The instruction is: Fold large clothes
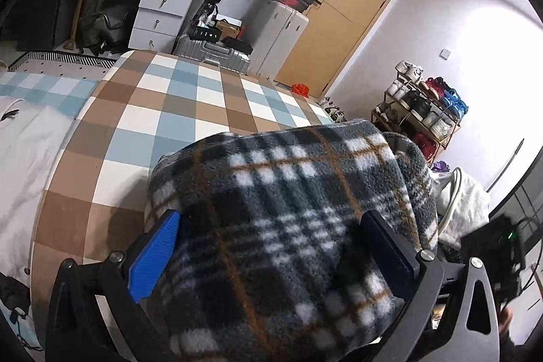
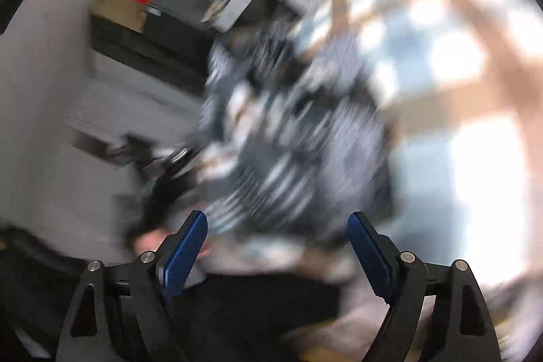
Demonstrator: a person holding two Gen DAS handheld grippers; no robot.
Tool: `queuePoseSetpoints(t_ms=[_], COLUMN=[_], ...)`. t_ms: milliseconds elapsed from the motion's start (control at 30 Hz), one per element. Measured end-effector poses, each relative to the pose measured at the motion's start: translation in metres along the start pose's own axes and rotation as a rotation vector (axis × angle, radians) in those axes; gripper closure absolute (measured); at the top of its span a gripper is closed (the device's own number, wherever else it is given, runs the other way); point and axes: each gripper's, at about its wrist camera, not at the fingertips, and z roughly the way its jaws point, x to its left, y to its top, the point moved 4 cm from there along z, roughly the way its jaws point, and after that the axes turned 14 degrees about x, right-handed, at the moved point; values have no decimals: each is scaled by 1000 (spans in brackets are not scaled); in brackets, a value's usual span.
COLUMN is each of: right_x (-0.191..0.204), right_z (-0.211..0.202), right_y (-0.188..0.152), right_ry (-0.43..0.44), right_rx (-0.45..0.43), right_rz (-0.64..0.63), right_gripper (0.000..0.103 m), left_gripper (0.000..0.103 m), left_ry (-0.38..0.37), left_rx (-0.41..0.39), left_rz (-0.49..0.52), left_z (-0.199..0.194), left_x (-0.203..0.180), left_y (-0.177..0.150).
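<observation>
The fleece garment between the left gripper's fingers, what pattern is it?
Dark plaid fleece garment: black-grey with white and tan lines, clearest in the left wrist view.

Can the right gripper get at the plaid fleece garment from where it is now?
Probably yes. The right gripper has its jaws spread with nothing between them, and the plaid fleece garment lies straight ahead with nothing visibly between. Heavy motion blur hides the exact gap.

I am in a home bedroom: a bed with a checked sheet fills the middle, a white dresser and suitcases stand at the upper left, a wooden door above centre, a shoe rack at right.
</observation>
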Motion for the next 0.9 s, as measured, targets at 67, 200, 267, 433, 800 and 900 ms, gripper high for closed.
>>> queuePoseSetpoints(t_ms=[67, 200, 267, 433, 800, 900], right_x=[-11, -23, -14, 32, 17, 17], right_z=[18, 38, 32, 17, 36, 26], right_y=[-2, 27, 38, 42, 74, 69], right_ry=[108, 231, 233, 160, -47, 12], right_rx=[10, -33, -62, -83, -230, -237], right_rz=[80, 153, 143, 45, 33, -36], right_gripper=[17, 17, 16, 8, 47, 69], left_gripper=[1, 1, 1, 1, 1, 1], left_ry=[-5, -4, -8, -45, -40, -47], left_rx=[-4, 0, 0, -4, 8, 7], left_rz=[3, 18, 17, -10, -3, 3], left_z=[-1, -2, -3, -6, -2, -3], left_x=[1, 4, 8, 19, 20, 18], left_y=[1, 0, 0, 3, 3, 3])
